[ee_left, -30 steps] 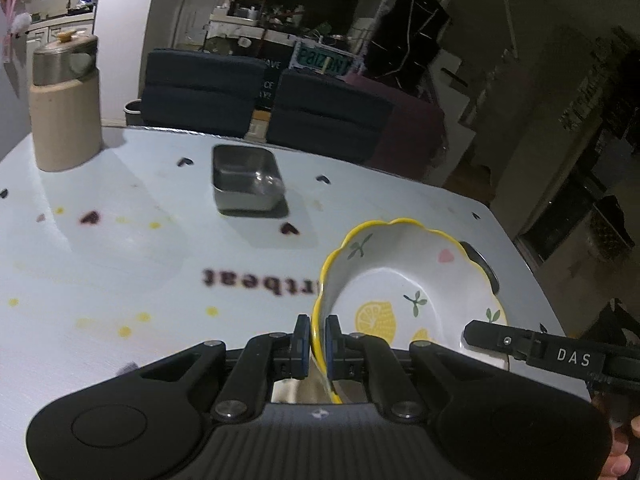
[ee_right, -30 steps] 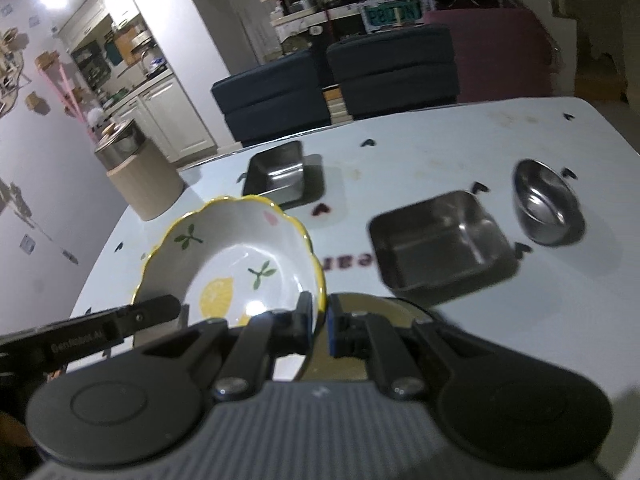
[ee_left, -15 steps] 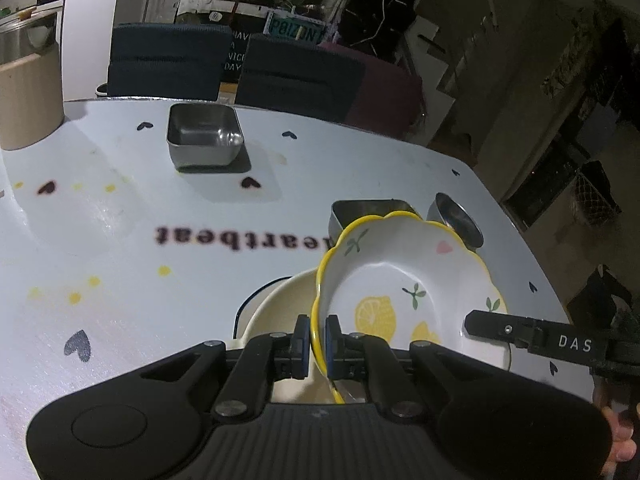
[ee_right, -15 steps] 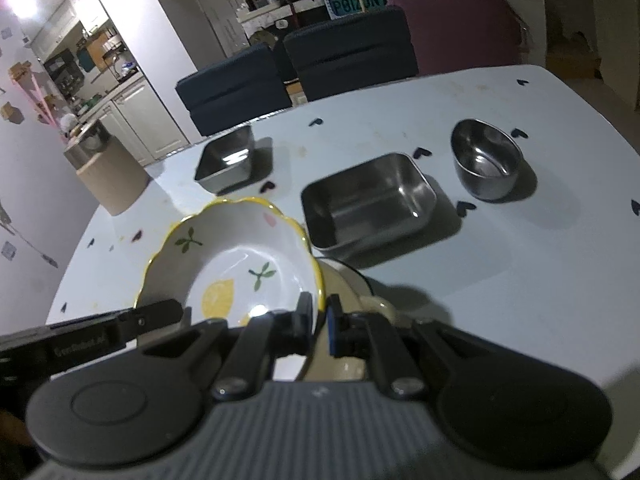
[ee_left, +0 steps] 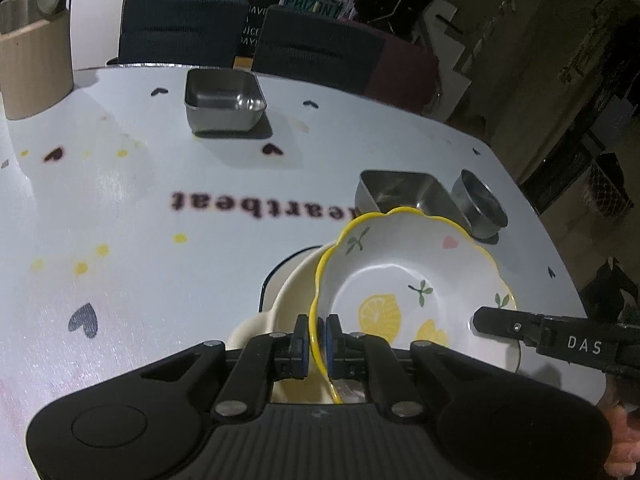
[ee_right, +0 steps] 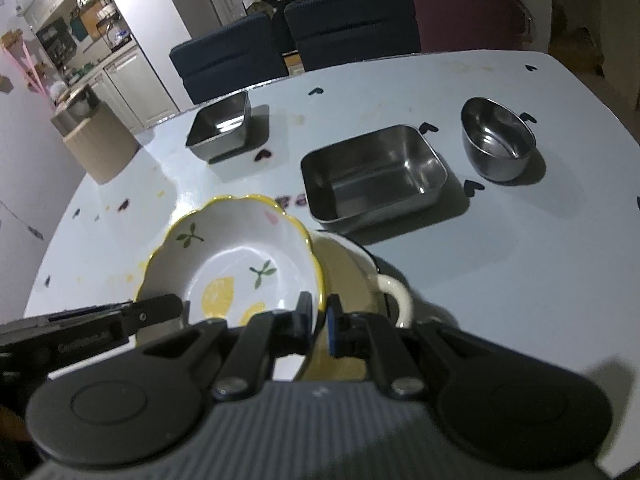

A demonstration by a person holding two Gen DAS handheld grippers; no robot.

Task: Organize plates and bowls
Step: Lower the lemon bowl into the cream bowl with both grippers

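Note:
A white bowl with lemon prints and a wavy yellow rim [ee_left: 416, 280] [ee_right: 240, 268] is held between both grippers. My left gripper [ee_left: 317, 334] is shut on its left rim. My right gripper [ee_right: 319, 320] is shut on the opposite rim, and one of its fingers [ee_left: 504, 322] shows at the bowl's right edge. Directly under the bowl lies a cream dish with a dark rim and a side handle [ee_left: 284, 300] [ee_right: 352, 280]. I cannot tell whether bowl and dish touch.
On the white heart-print table [ee_left: 160, 208] stand a small square steel tin [ee_left: 224, 100] [ee_right: 220, 128], a wider steel tin [ee_right: 376, 172] [ee_left: 400, 194] and a round steel bowl [ee_right: 498, 140] [ee_left: 480, 204]. A beige canister [ee_right: 100, 148] stands at the far left, with dark chairs [ee_left: 184, 28] behind the table.
Both grippers have sunk with the lemon bowl and tipped further down. The cream dish, hidden at first, now shows under it, and the steel tins have come into the left view.

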